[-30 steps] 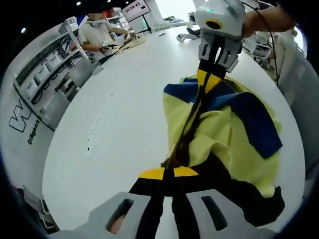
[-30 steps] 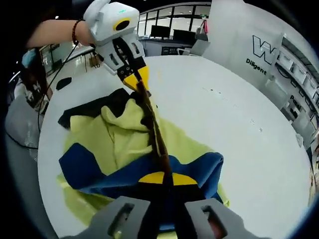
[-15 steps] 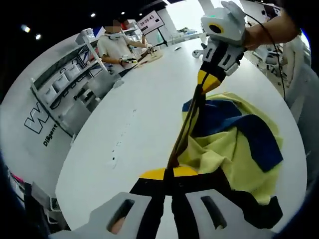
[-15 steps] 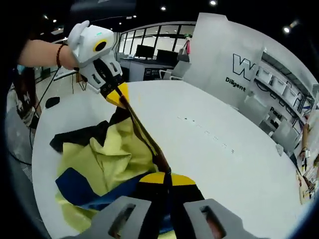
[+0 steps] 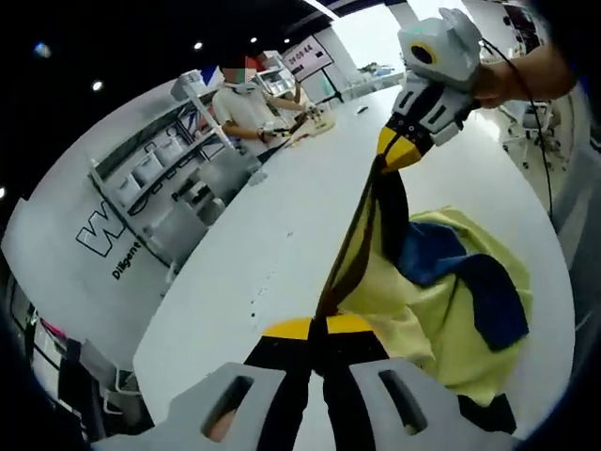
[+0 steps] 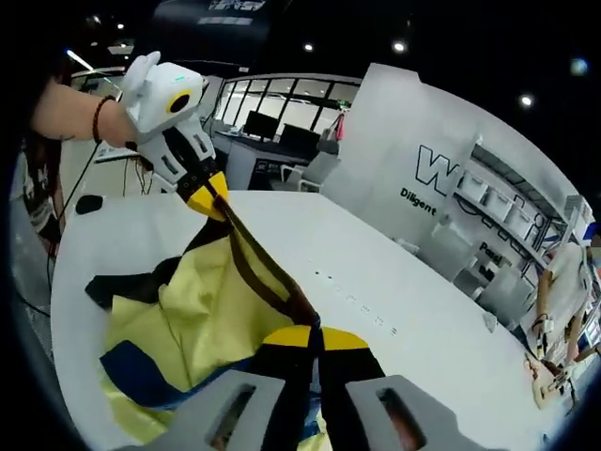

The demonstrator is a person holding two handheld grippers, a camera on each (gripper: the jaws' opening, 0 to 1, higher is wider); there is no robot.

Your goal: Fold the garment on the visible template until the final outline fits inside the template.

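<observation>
The left gripper [image 5: 315, 331] and right gripper [image 6: 315, 340] each clenched an end of the garment's [image 5: 441, 310] edge, stretched taut between them above the white table [image 5: 272, 244], the rest hanging crumpled, so folding had apparently barely begun.

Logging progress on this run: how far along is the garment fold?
Early. Done: both hand-held grippers have hold of the garment; the left hand-held gripper and right hand-held gripper are shut on its dark edge, stretched taut between them. In hand: that edge is raised while the yellow and blue rest lies bunched on the white table. Left: every fold; I can't make out a template.
</observation>
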